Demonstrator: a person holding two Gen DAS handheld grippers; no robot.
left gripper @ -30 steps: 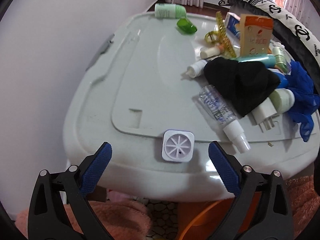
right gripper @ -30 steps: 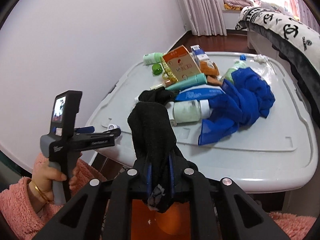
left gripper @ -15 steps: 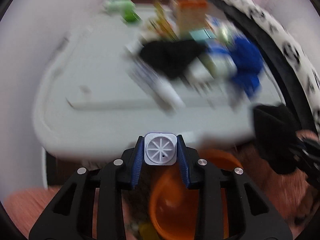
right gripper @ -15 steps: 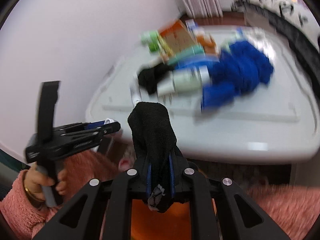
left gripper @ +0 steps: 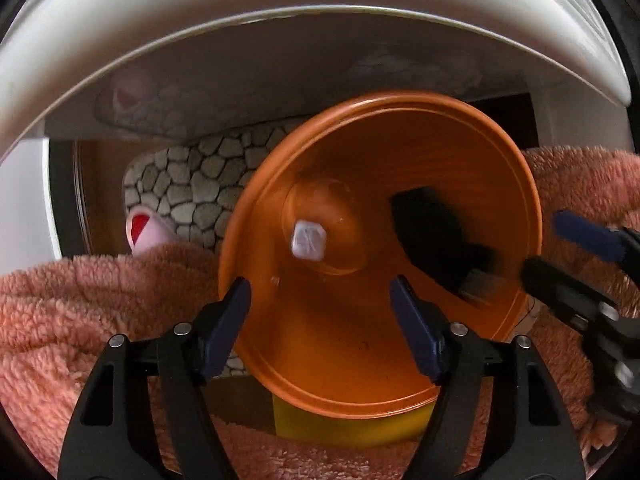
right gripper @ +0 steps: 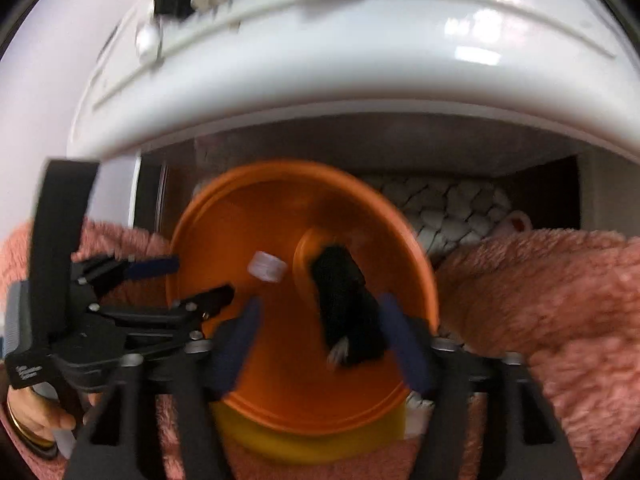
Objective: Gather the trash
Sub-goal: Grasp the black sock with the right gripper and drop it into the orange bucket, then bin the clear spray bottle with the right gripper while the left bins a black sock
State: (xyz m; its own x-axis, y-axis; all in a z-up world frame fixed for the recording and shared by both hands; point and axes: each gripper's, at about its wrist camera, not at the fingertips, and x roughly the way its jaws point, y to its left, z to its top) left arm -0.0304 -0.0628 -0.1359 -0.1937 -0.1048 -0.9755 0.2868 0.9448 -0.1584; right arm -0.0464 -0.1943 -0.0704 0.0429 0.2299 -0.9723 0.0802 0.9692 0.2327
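An orange bin [left gripper: 400, 392] sits on the floor below the white table, between pink-robed knees. A small white square cap [left gripper: 307, 240] is inside it, near the bottom; it also shows in the right wrist view [right gripper: 267, 267]. A black cloth [left gripper: 436, 236] is in the bin too, blurred, in the right wrist view [right gripper: 348, 312] just ahead of my right gripper. My left gripper [left gripper: 320, 320] is open and empty over the bin's near rim. My right gripper [right gripper: 320, 336] is open over the bin [right gripper: 280, 400]; it shows at the right in the left wrist view [left gripper: 560, 256].
The white table's edge [left gripper: 280, 28] overhangs the bin [right gripper: 360, 72], with items still on top. A stone-patterned mat [left gripper: 192, 176] and a pink slipper [left gripper: 144, 232] lie on the floor under the table. Pink fleece legs [right gripper: 540, 300] flank the bin.
Both grippers dropped from table height to over the bin and opened. The white cap left my left gripper and the black cloth left my right gripper; both are now in the bin.
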